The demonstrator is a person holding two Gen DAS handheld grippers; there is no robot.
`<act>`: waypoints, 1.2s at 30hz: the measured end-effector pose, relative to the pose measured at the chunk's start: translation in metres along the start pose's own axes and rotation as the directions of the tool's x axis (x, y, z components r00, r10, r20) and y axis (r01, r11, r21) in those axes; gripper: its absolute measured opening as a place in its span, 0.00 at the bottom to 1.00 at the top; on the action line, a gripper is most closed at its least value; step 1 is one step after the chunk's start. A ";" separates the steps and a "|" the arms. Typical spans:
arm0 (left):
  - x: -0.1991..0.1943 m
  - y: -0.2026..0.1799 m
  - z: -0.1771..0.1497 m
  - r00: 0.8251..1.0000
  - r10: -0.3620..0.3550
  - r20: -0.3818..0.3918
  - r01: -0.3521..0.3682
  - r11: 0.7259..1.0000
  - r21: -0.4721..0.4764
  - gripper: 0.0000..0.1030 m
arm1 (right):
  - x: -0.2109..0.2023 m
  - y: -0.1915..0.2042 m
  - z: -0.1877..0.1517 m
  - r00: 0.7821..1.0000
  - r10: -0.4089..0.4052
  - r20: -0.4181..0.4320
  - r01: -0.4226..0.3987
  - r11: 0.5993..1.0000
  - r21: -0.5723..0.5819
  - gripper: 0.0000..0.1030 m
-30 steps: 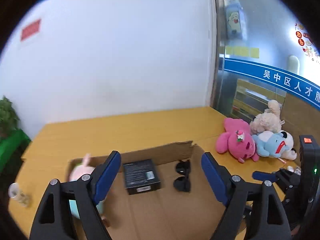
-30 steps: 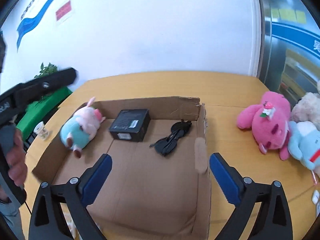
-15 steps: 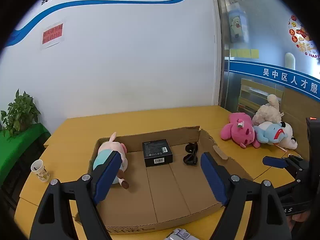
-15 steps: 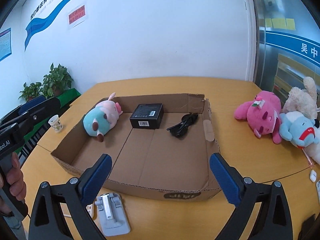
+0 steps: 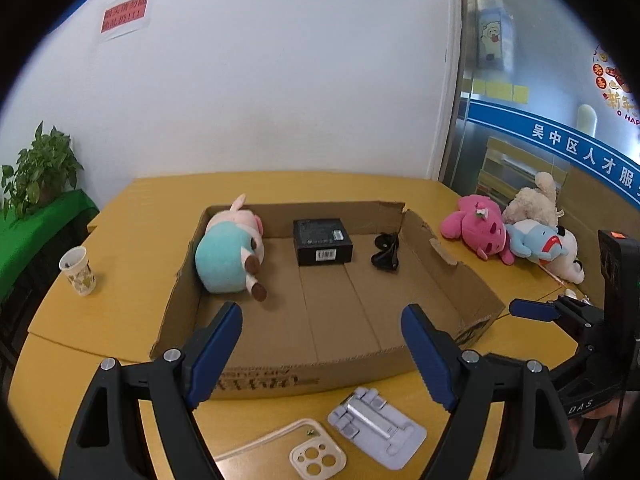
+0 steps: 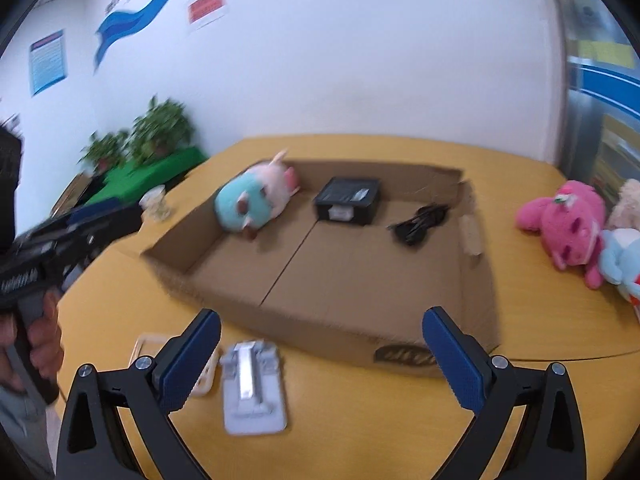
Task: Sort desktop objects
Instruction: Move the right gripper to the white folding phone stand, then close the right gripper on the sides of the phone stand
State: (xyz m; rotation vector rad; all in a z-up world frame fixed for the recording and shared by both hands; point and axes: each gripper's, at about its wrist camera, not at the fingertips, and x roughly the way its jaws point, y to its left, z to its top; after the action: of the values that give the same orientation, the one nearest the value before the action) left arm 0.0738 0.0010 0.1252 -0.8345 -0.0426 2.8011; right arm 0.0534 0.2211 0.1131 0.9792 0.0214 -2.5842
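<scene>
Both the left gripper and the right gripper hover with fingers apart, holding nothing; the phone stand and phone case lie on the tabletop just before the cardboard box; inside lie a plush pig, black box and sunglasses.

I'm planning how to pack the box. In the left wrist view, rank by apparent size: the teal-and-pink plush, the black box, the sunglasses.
1. teal-and-pink plush
2. black box
3. sunglasses
All three lie at similar depth inside the cardboard box, so the order is fairly reliable.
</scene>
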 end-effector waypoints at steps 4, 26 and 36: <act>0.007 0.024 -0.035 0.995 -0.003 -0.097 -0.004 0.998 -0.069 0.79 | 0.028 0.025 -0.039 0.981 0.128 -0.148 -0.144 0.984 -0.104 0.99; 0.062 0.019 -0.090 0.920 -0.233 -0.317 0.151 0.953 -0.262 0.79 | 0.096 0.046 -0.099 0.949 0.064 -0.309 -0.109 0.986 -0.128 0.63; 0.135 -0.058 -0.087 0.792 -0.416 -0.447 0.297 0.902 -0.313 0.77 | 0.060 -0.006 -0.118 0.957 -0.064 -0.282 0.080 0.996 0.046 0.62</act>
State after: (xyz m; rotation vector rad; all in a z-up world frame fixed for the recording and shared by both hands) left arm 0.0226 0.0837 -0.0148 -1.4262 -0.4006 2.1694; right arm 0.0852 0.2235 -0.0153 1.3828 0.0600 -2.5000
